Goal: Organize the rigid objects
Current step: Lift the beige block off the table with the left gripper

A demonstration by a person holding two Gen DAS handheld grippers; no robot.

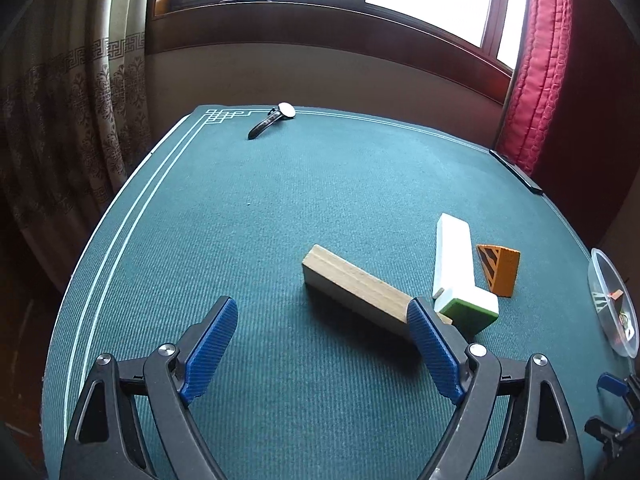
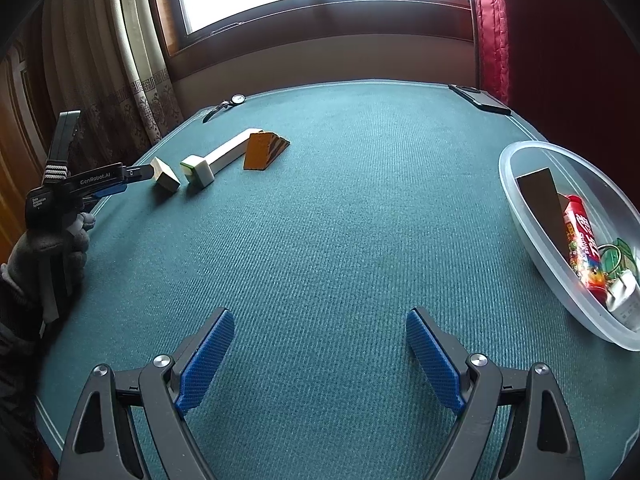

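A long wooden block point(image 1: 356, 284) lies flat on the green felt table point(image 1: 280, 200), just ahead of my left gripper point(image 1: 320, 304). Its jaws stand open; the block's near end sits behind the tip of the right finger, not pinched. Beside it lie a long white block point(image 1: 454, 252), a green-and-white block point(image 1: 470, 308) and an orange wedge point(image 1: 500, 268). In the right wrist view the same group lies far left: wooden block point(image 2: 166, 174), white block point(image 2: 228, 150), wedge point(image 2: 262, 150). My right gripper point(image 2: 320, 312) hangs open over bare felt, holding nothing.
A clear plastic bowl point(image 2: 520, 200) at the right edge holds a dark card, a red packet and small green items. A wristwatch point(image 1: 276, 118) lies at the far corner, a black flat device point(image 2: 480, 100) at the far right edge. A gloved hand point(image 2: 48, 248) holds the left gripper.
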